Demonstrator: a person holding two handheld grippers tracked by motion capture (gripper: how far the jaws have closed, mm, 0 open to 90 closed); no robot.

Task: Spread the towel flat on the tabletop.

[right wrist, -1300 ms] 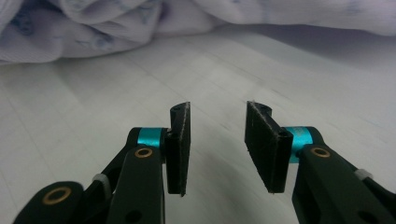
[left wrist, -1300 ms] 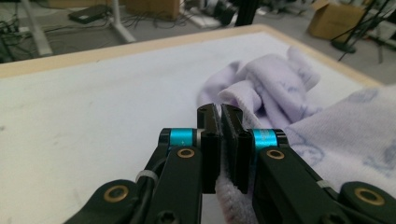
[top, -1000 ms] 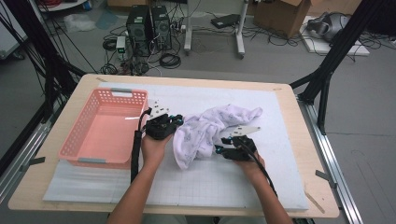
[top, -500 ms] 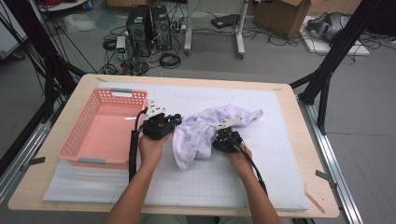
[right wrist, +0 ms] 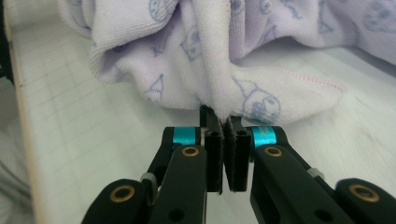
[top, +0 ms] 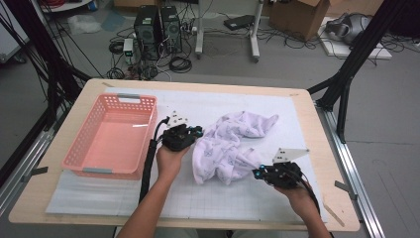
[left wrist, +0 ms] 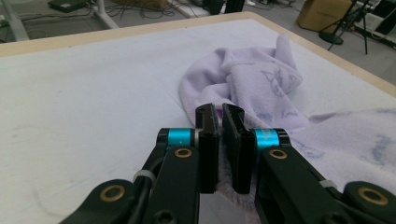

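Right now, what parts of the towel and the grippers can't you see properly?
- Towel underside: high view, hidden by its own folds.
- Towel edge pinched in the left gripper: left gripper view, hidden between the jaws.
- Towel's far part: right gripper view, cut off by the top edge.
- Right gripper fingertips: high view, too small.

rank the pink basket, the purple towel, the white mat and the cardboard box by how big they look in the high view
1. white mat
2. pink basket and purple towel: they look about alike, so no ranking between them.
3. cardboard box: it looks smallest, but it stands farther off and is cut by the frame's edge, so that is unsure.
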